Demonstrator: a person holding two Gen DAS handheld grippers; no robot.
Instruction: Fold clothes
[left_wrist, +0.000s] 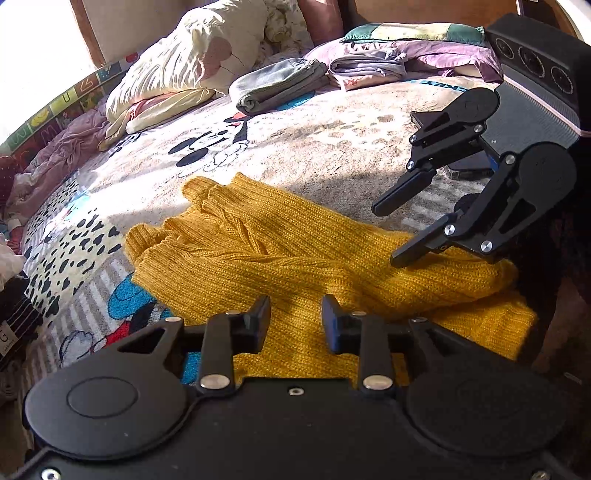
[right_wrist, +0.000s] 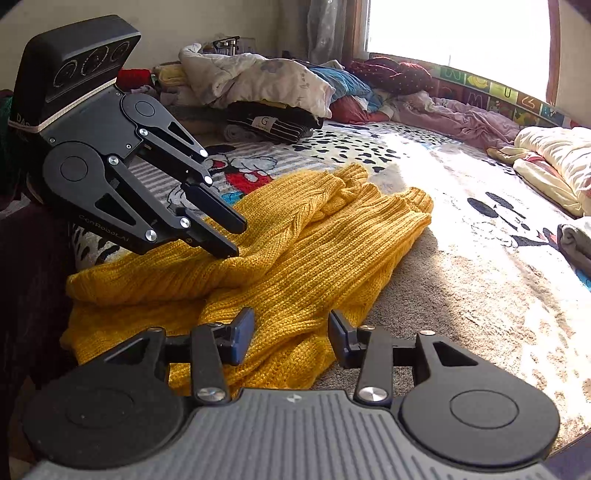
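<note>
Left wrist view: both claws, left claw (left_wrist: 295, 317) and right claw (left_wrist: 391, 236), open and empty over the yellow knit sweater (left_wrist: 280, 258); stacked sleeves may slip unfolded.

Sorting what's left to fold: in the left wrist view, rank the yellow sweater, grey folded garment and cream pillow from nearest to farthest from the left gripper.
1. Yellow sweater, directly under the left gripper.
2. Grey folded garment, mid-bed, beyond.
3. Cream pillow, far left, marginally farther.
</note>
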